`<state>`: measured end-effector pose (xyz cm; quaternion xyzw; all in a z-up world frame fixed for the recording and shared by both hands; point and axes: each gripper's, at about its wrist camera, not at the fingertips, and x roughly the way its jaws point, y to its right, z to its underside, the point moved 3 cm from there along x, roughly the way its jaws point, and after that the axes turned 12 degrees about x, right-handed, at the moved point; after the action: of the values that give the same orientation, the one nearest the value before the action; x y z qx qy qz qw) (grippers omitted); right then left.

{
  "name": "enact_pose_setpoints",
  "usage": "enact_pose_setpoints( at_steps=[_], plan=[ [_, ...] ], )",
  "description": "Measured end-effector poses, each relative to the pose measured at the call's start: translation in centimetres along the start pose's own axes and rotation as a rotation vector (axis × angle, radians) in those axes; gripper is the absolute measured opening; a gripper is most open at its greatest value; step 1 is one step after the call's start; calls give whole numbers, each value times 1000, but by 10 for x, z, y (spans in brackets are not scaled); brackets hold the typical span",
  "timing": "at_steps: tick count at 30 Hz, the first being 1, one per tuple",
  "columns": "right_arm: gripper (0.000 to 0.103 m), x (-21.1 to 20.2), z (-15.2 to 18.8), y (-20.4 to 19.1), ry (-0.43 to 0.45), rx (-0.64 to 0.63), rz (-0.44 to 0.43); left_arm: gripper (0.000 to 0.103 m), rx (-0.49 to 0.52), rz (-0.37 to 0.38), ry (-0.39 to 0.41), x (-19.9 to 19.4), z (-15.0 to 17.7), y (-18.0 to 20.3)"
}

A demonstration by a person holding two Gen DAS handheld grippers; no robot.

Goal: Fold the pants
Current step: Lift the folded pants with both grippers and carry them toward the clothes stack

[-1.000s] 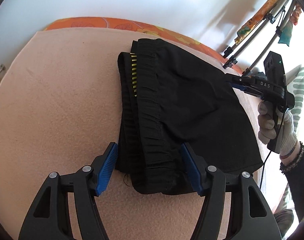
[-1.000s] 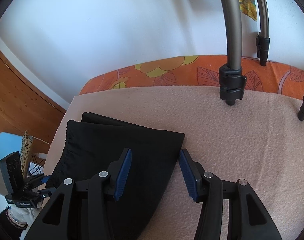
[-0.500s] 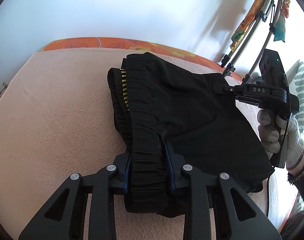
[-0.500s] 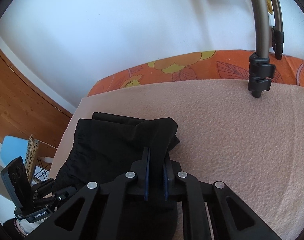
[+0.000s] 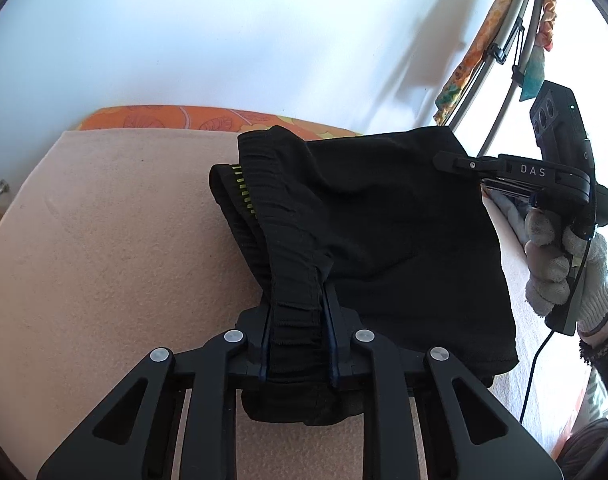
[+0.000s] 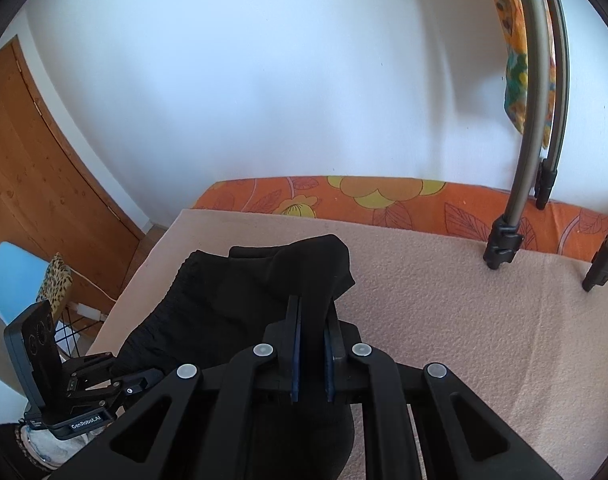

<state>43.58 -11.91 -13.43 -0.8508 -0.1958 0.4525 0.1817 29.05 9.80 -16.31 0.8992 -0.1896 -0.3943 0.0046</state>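
Black pants, folded, lie partly lifted off a pale pink blanket. In the left wrist view my left gripper pinches the ribbed waistband's near end; its jaws are still closing and both pads press the fabric. Yellow-green marks show inside the waistband. My right gripper is shut on a raised corner of the pants at the opposite end. The left wrist view shows the right gripper, held by a gloved hand. The right wrist view shows the left gripper at the lower left.
The blanket covers an orange flowered mattress against a white wall. Drying rack legs stand on the bed's far right. A wooden door and a blue chair lie beyond the bed's left edge.
Both grippers went from open around the pants to shut on the fabric. The right gripper then rose, lifting its corner of the pants off the blanket.
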Motion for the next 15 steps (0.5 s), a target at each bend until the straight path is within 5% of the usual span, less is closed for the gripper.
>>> enact_pose_setpoints(
  at_steps=[15],
  plan=[
    [6,-92,-28,-34,128,-99,39,16,59,66,107,-35,-45,47]
  ],
)
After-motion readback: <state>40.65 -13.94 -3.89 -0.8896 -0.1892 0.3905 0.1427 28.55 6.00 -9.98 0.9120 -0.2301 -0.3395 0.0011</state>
